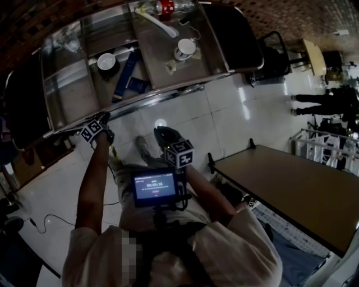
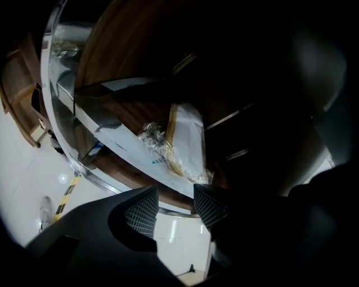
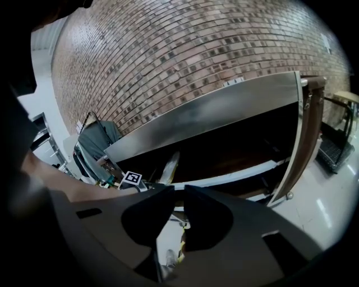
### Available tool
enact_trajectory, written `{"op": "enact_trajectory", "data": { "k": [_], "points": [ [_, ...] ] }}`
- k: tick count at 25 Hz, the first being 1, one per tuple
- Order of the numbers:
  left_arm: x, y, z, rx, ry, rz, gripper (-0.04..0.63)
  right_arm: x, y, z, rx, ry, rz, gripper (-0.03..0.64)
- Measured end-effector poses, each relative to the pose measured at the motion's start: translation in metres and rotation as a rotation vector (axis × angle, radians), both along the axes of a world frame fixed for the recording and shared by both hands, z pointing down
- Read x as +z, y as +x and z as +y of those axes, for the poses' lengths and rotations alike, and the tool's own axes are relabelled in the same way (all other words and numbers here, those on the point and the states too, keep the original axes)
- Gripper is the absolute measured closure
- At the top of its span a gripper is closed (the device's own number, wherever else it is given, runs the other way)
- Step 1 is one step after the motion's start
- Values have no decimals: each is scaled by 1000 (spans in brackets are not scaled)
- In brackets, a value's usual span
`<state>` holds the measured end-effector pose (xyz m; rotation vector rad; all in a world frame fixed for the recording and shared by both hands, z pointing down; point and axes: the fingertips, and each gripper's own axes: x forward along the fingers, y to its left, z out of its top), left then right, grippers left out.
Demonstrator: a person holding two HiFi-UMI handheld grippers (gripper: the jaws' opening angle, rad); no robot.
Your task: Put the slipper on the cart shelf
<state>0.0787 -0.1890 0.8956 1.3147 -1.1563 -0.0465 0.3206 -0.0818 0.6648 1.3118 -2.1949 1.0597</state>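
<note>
A pale slipper (image 2: 188, 140) in crinkled clear wrap lies on the cart's lower shelf (image 2: 112, 137), just beyond my left gripper's tips. My left gripper (image 2: 175, 208) is open, with only floor showing between its pads (image 2: 143, 212). In the head view the left gripper (image 1: 100, 126) reaches under the rim of the steel cart (image 1: 168, 95). The right gripper view shows the slipper (image 3: 170, 165) on the shelf beside the left gripper's marker cube (image 3: 132, 178). My right gripper (image 3: 178, 193) hangs back from the cart (image 3: 224, 112), jaws nearly together and empty; the head view shows the right gripper (image 1: 165, 137) near my waist.
The cart top carries a bowl (image 1: 106, 60), a mug (image 1: 184, 49), a blue box (image 1: 126, 75) and a bottle (image 1: 168, 7). A brown table (image 1: 291, 190) stands at my right. A person (image 1: 322, 101) stands far right. A brick wall (image 3: 196, 56) lies behind the cart.
</note>
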Motion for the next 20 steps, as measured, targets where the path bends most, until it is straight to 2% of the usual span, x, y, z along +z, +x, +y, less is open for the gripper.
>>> {"op": "enact_trajectory", "data": {
  "k": [6, 12, 15, 18, 20],
  "points": [
    [1, -3, -15, -72, -8, 68, 414, 0, 6, 5, 9, 0, 3, 552],
    [-11, 20, 10, 16, 1, 120, 414, 4, 14, 9, 33, -3, 16, 552],
    [-18, 10, 39, 4, 24, 152, 415, 2, -2, 1, 18, 3, -8, 552],
    [-18, -17, 67, -38, 45, 116, 449, 1, -17, -5, -11, 30, -21, 552],
    [-21, -12, 84, -32, 68, 98, 456, -1, -11, 0, -16, 40, -16, 552]
  ]
}}
